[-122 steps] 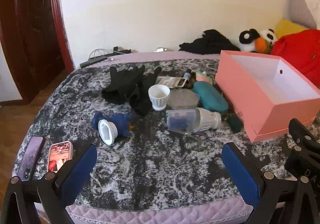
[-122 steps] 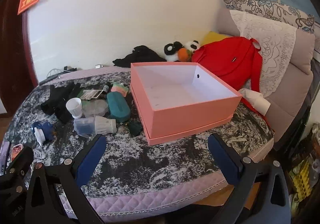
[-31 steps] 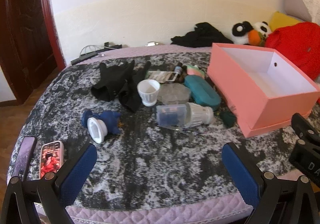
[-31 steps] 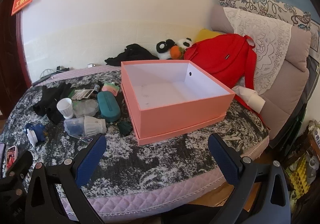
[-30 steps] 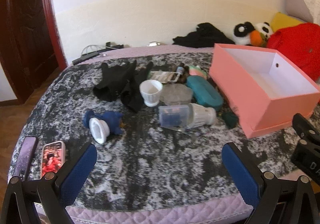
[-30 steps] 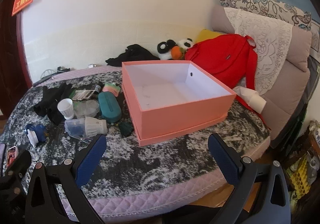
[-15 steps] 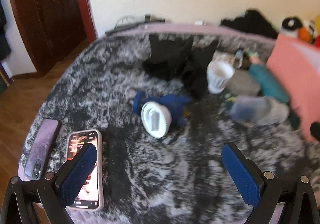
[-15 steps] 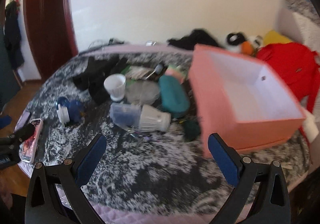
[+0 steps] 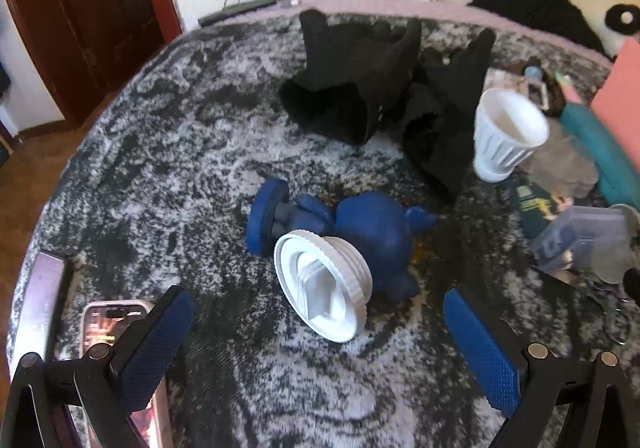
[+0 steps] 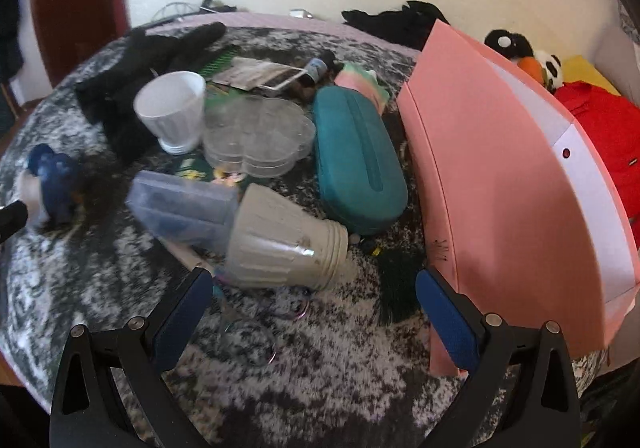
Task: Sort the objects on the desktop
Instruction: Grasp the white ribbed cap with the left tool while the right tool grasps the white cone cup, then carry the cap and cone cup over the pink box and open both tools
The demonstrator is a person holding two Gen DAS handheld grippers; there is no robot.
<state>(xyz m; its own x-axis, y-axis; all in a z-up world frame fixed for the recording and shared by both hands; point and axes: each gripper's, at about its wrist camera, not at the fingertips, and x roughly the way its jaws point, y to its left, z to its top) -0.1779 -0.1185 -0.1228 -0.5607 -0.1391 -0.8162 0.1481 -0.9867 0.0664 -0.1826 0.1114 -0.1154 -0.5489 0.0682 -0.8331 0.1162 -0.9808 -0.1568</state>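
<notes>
My left gripper [image 9: 318, 336] is open, low over the bed, with a white ribbed pot [image 9: 324, 284] lying on its side between its blue pads, against a blue figurine [image 9: 360, 224]. My right gripper [image 10: 314, 312] is open too, just in front of a grey-white ribbed cup [image 10: 284, 244] lying on its side beside a clear blue-tinted case [image 10: 180, 208]. Behind these stand an upright white cup [image 10: 172, 112], a clear flower-shaped tray [image 10: 256, 136] and a teal zip case [image 10: 356, 156]. The pink box [image 10: 500, 168] is at the right.
Black gloves [image 9: 380, 88] lie behind the figurine. A phone [image 9: 116, 324] and a dark second phone [image 9: 36, 296] rest at the bed's left edge under the left pad. Small scissors [image 10: 248, 328] lie near the right gripper. A red bag [image 10: 604, 120] and plush toys [image 10: 520, 48] sit beyond the box.
Both grippers have swung left and moved forward and down toward the clutter; the white pot now sits between the left pads and the fallen cup just ahead of the right pads. Both stay open.
</notes>
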